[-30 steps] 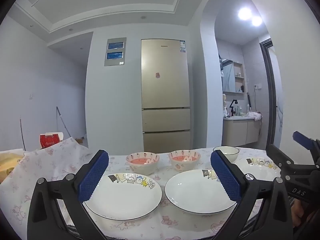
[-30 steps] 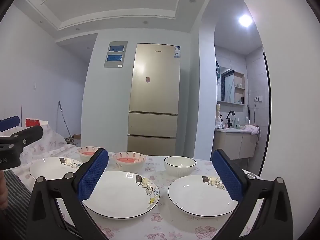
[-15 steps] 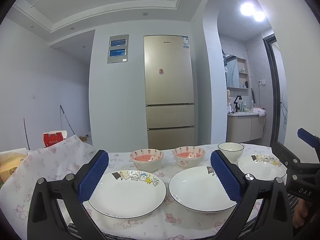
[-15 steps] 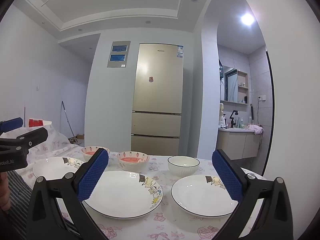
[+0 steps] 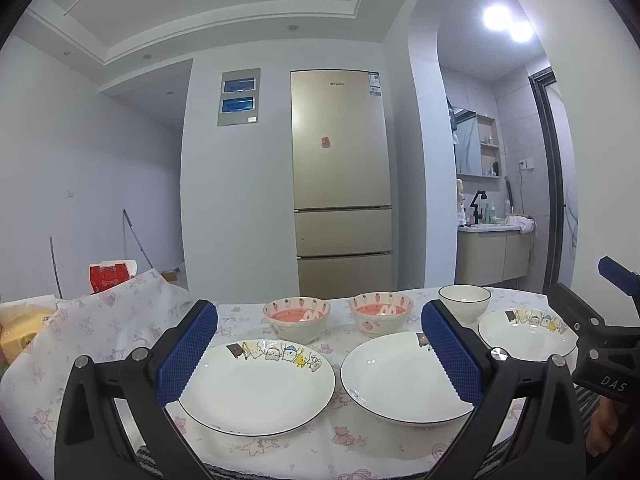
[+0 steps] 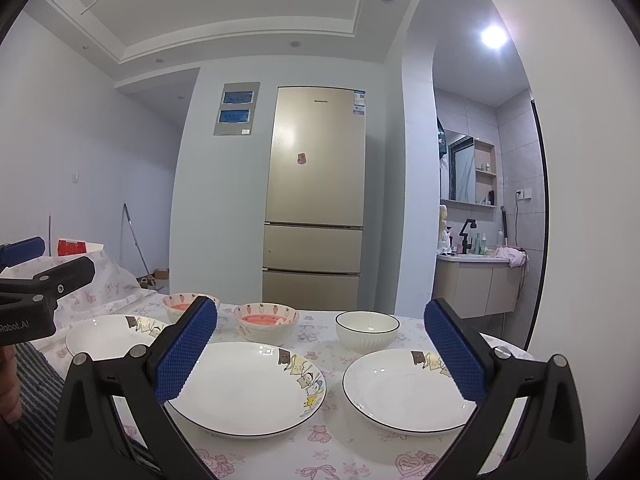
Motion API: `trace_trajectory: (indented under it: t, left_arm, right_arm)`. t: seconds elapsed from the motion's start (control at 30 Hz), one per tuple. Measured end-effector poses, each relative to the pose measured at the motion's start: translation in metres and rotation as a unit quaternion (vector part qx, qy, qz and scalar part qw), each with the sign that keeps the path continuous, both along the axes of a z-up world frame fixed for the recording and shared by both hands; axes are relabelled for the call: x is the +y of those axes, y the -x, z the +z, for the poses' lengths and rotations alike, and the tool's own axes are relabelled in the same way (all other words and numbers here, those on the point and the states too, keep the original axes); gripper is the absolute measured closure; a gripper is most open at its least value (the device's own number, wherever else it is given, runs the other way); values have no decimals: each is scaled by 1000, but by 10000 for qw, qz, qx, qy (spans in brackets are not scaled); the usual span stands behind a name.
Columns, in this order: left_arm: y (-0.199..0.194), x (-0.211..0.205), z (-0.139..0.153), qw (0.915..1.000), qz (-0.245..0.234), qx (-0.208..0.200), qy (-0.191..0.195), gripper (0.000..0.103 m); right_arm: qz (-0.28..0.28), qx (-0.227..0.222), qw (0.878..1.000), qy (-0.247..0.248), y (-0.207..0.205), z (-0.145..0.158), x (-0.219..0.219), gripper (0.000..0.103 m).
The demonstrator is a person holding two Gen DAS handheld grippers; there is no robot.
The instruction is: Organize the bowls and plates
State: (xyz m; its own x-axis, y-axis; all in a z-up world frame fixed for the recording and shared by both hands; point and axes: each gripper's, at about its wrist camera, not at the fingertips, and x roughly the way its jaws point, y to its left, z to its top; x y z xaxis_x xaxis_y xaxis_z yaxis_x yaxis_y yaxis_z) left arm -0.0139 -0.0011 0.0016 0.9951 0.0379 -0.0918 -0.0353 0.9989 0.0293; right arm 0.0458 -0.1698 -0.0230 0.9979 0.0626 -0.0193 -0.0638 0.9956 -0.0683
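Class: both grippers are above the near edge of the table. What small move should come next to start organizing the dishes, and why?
Probably lower the open right gripper to the rim of the right plate. Three plates lie apart in the front row and both grippers are empty, so stacking this plate onto the middle plate seems a sensible start.

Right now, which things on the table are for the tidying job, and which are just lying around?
For the job: three white plates, two pink bowls, one white bowl.

Just lying about: red box, yellow packet, fridge.
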Motion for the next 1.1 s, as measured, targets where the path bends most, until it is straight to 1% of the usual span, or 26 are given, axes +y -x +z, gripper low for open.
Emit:
trace_trajectory:
  t: [0.23,0.6,1.1]
  left_arm:
    - [0,1,1,10000,-1,-6,-1,0]
    - [2,-2,0,9999,-8,-31,-103,0]
    - [3,-2,1,9999,10,-77,-74,0]
  right_arm:
    - [-2,0,10000,-12,-1,1,1,0]
    - [-1,21,10000,-12,-1,-1,0,0]
    - [-3,23,10000,-11,-1,0,0,0]
